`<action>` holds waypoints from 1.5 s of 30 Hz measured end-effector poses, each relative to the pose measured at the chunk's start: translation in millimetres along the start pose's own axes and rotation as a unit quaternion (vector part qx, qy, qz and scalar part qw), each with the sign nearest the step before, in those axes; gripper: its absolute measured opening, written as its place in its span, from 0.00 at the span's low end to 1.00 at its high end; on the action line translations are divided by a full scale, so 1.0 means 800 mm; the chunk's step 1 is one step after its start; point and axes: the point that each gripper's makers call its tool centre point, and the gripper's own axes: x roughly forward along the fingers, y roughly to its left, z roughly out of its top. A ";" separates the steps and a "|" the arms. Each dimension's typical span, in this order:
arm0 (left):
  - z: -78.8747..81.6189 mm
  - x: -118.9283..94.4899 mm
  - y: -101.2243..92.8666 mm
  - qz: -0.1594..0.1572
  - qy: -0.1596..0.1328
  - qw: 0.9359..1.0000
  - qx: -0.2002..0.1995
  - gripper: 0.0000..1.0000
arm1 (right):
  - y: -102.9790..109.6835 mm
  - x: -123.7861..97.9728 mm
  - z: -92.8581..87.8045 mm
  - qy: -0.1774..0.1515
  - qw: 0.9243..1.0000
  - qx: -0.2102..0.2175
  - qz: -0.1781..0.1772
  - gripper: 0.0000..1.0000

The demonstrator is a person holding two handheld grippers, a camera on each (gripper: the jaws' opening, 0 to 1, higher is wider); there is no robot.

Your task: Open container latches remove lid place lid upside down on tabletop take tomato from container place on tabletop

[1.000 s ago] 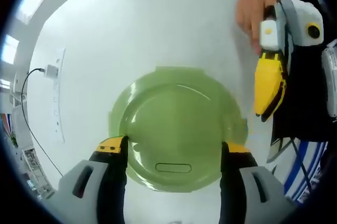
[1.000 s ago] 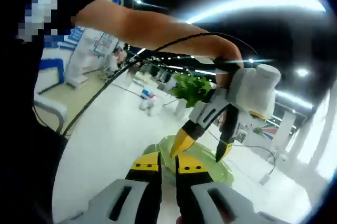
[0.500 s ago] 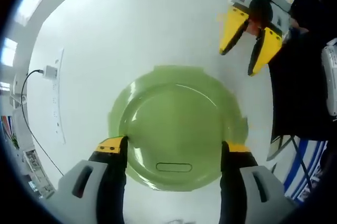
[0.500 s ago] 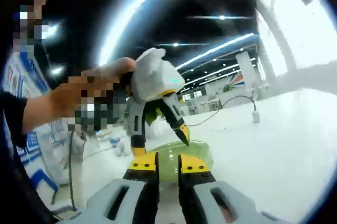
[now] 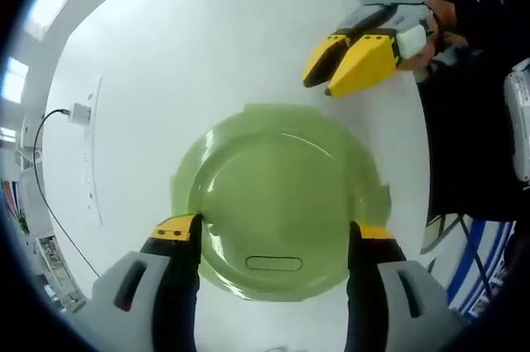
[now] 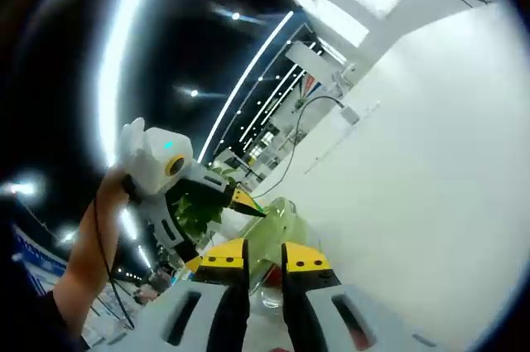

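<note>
A: Start with the left gripper view. Where does the container sit?

B: The round green container lies on the white tabletop, right between the jaws of the left gripper. Those jaws stand wide apart, one tip at each side of the rim, with nothing clamped. The lid looks to be on, a small oval mark on it nearest the jaw roots.

A: And the other tool?

B: The right gripper shows beyond the far rim of the container, past the left jaws' tips. Its yellow jaws are close together and hold nothing.

A: Now the right gripper view.

B: Its own jaws rise with only a narrow slit between the tips, empty. Just ahead of them is the green container, and the left gripper straddles it from the left. The view is rolled steeply, so the white tabletop fills the right side.

A: So how far along is it?

B: Early, I'd judge. The lid seems in place, and I cannot tell the state of the latches. No tomato is out on the tabletop. Latches, lid removal, laying the lid upside down and taking out the tomato all appear left.
</note>
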 end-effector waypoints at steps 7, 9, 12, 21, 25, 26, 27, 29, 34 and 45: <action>0.000 0.001 0.000 0.001 0.014 1.000 0.001 0.65 | -0.028 0.012 -0.009 -0.013 0.993 0.108 -0.053 0.13; 0.000 0.001 0.000 0.001 0.020 1.000 0.002 0.65 | -0.031 0.016 -0.013 -0.016 0.986 0.156 -0.054 0.13; 0.000 0.001 0.000 0.001 0.025 1.000 0.003 0.65 | -0.032 0.020 -0.017 -0.023 0.977 0.207 -0.050 0.13; 0.000 0.000 0.001 0.000 0.020 1.000 0.003 0.65 | -0.024 0.030 -0.025 -0.082 0.955 0.281 -0.046 0.15; 0.000 0.000 0.000 0.000 0.016 1.000 0.002 0.65 | -0.022 0.028 -0.022 -0.088 0.928 0.360 -0.031 0.14; 0.000 0.000 0.000 0.000 0.015 1.000 0.002 0.65 | -0.023 0.027 -0.023 -0.088 0.929 0.359 -0.031 0.14; 0.000 0.000 0.000 0.000 0.014 1.000 0.002 0.65 | -0.022 0.027 -0.023 -0.091 0.926 0.365 -0.033 0.14; 0.000 -0.001 0.000 -0.001 0.013 1.000 0.002 0.65 | -0.019 0.028 -0.024 -0.094 0.925 0.365 -0.037 0.14; -0.001 -0.001 0.000 -0.001 0.017 1.000 0.007 0.64 | -0.021 0.029 -0.024 -0.108 0.916 0.384 -0.046 0.13; -0.002 -0.001 0.001 -0.001 0.012 1.000 0.001 0.65 | -0.029 0.027 -0.021 -0.148 0.916 0.372 -0.042 0.07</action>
